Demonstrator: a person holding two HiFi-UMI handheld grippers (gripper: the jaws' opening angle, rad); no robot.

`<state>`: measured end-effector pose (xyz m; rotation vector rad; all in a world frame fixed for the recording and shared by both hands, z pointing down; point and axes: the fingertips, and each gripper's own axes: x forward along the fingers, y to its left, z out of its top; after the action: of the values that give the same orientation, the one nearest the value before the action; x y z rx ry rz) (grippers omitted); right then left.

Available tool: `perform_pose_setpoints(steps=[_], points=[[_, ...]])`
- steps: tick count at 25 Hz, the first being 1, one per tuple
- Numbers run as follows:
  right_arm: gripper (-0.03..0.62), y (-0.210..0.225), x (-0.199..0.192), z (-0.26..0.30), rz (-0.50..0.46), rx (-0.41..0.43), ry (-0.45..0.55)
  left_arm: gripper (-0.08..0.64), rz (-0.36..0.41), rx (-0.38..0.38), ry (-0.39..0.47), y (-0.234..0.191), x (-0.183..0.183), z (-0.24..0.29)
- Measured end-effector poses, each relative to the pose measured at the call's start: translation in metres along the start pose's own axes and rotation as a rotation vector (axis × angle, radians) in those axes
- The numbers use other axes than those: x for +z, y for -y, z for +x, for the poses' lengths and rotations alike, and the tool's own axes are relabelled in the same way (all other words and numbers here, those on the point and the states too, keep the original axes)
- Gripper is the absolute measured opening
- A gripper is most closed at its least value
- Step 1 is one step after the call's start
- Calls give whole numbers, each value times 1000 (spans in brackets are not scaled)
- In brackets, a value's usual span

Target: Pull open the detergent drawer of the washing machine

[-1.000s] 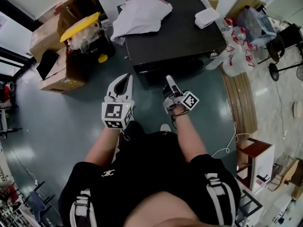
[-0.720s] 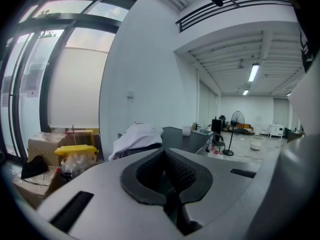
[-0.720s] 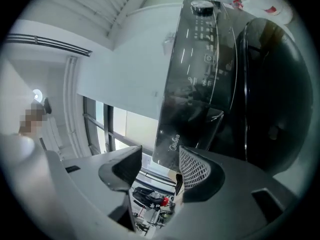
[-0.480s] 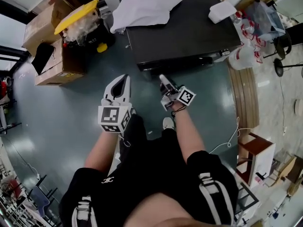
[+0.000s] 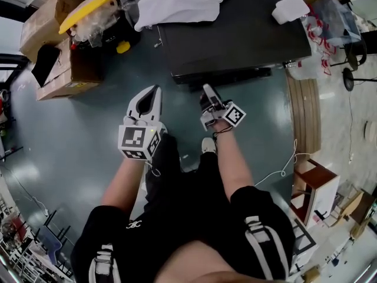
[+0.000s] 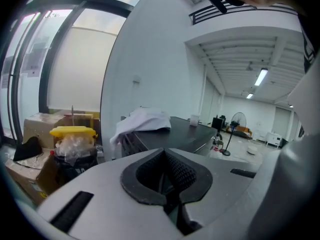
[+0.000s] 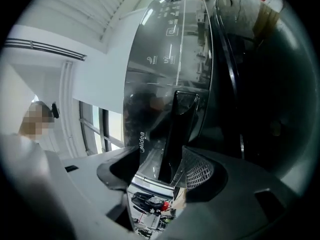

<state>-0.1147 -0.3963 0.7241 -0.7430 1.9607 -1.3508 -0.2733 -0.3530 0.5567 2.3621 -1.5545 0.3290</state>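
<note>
The black washing machine (image 5: 235,34) stands at the top of the head view. In the right gripper view its glossy front panel (image 7: 165,49) fills the middle. A dark narrow detergent drawer (image 7: 175,129) juts from that panel toward me. My right gripper (image 5: 207,93) points at the machine's front. Its jaws stand wide on either side of the drawer, and the pads (image 7: 200,174) do not press on it. My left gripper (image 5: 154,92) hangs left of the machine above the floor, shut and holding nothing.
A white cloth (image 5: 182,2) and a white box (image 5: 291,9) lie on the machine's top. Cardboard boxes (image 5: 65,69) and a yellow-lidded bin (image 5: 91,7) stand at the left. Wooden planks (image 5: 303,117), bottles and a stool (image 5: 318,193) are at the right. The person's legs fill the foreground.
Both grippers have sunk lower. The machine has slid up in the head view. The right gripper still points at the machine's front.
</note>
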Motion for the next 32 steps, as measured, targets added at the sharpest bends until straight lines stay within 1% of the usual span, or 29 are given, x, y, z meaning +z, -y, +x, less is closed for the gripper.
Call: perform_pose_setpoints(steps=[6, 13, 19, 24, 27, 29, 32], points=[[242, -12, -3, 5, 1, 36, -6, -8, -16, 12, -4, -9, -3, -2], [242, -13, 2, 17, 6, 47, 2, -8, -21, 18, -4, -7, -6, -13], [241, -22, 4, 27, 10, 119, -3, -8, -17, 31, -19, -9, -9, -23], [238, -18, 3, 27, 70, 173, 23, -8, -16, 39, -33, -16, -18, -33], [230, -20, 3, 26, 103, 183, 40, -8, -8, 44, -39, -16, -19, -42], [229, -20, 3, 24, 116, 184, 37, -8, -1, 47, -39, -15, -18, -48], [225, -19, 1, 21, 136, 183, 4, -8, 10, 51, -43, -14, -17, -55]])
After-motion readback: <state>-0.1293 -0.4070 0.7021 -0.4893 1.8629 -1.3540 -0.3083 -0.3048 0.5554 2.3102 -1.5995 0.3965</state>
